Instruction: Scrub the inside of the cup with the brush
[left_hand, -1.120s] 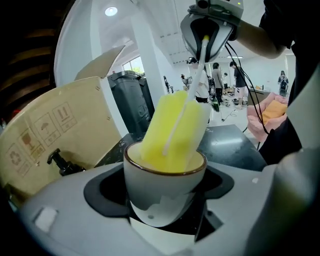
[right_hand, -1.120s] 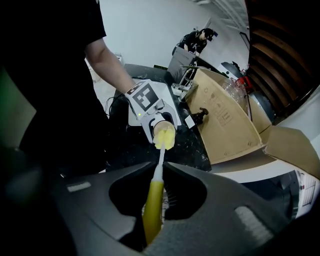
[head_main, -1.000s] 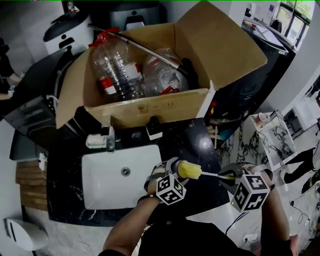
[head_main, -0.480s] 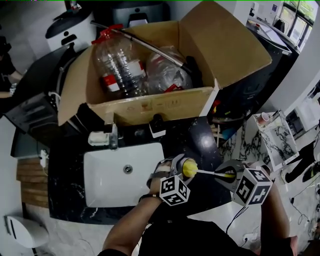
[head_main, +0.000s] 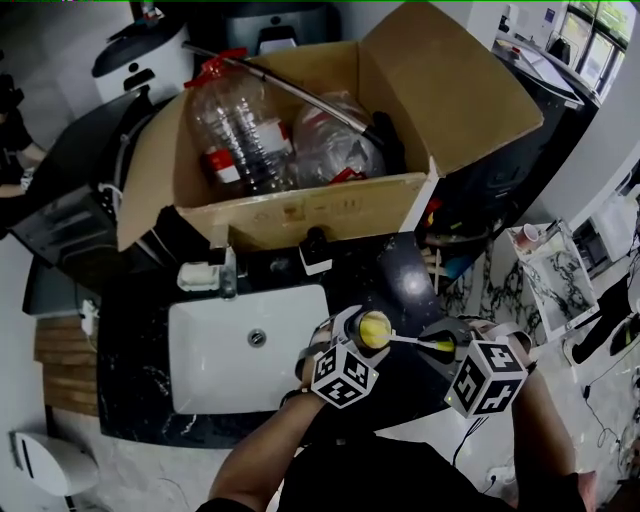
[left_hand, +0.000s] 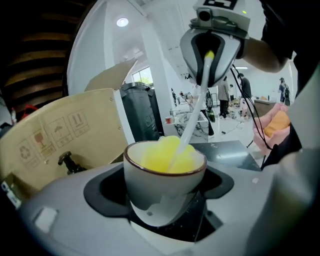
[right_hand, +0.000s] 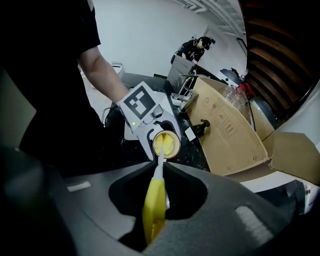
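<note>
Since a second ago the right gripper (head_main: 440, 346) has closed in on the left gripper (head_main: 346, 338). It clamps the brush (left_hand: 167, 155), whose yellow head sits inside the cup (left_hand: 150, 184). The left gripper grips that cup above the dark counter (head_main: 400, 285), beside the sink (head_main: 215, 365).

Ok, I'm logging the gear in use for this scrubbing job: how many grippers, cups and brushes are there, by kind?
Grippers: 2, the left gripper shut on the cup, the right gripper shut on the brush
Cups: 1
Brushes: 1
Total: 4
</note>
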